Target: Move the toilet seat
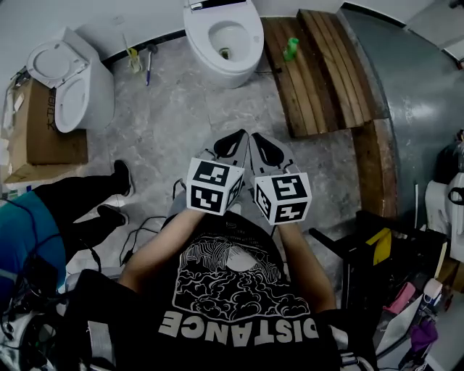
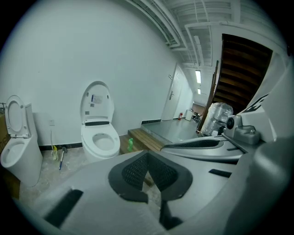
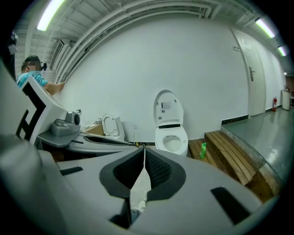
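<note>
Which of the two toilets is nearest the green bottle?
The centre toilet, beside the wooden step; the left toilet stands far off by a cardboard box.

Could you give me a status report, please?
Left gripper and right gripper shut, empty. Toilet seat down, lid up, untouched. Green bottle aside on wooden step.

White wall [image 3: 115, 69], grey tiled floor [image 1: 170, 130], wooden plank steps [image 1: 319, 72] far right, ceiling strip light [image 3: 51, 13], closed door [image 3: 250, 78].

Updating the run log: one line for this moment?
left gripper: shut, empty | right gripper: shut, empty | toilet lid: up, untouched, ahead of both
</note>
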Motion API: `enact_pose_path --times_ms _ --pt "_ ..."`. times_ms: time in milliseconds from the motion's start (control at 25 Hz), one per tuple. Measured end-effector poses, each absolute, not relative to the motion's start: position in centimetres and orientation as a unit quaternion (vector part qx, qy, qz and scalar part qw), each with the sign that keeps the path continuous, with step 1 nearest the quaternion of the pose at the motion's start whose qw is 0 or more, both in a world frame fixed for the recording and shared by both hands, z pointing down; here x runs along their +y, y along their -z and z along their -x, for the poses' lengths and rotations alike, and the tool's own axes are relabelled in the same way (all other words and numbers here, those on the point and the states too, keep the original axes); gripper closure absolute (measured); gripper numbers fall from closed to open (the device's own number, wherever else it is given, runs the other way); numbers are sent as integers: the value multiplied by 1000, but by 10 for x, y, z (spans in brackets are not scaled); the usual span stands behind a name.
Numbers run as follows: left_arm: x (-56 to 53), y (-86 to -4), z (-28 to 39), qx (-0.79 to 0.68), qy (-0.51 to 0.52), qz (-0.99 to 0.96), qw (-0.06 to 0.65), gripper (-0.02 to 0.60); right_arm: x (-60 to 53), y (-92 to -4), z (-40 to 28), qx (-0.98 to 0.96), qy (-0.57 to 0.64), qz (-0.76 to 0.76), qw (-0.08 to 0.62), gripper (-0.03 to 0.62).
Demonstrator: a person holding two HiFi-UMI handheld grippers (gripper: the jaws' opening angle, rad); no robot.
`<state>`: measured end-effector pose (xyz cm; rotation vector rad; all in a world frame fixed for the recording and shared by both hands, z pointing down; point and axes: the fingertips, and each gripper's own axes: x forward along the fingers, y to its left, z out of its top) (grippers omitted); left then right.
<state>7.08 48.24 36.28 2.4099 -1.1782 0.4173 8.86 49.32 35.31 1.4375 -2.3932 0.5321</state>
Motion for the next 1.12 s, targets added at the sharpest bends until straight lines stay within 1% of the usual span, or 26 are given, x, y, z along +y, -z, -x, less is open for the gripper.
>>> enact_pose_path --times_ms 760,1120 --pt "333 -388 -31 -403 -156 -858 278 569 348 -380 -54 -802 -244 -509 195 573" --pt "274 -399 -15 -377 -156 -863 298 569 289 -388 -38 -781 -259 -527 212 572"
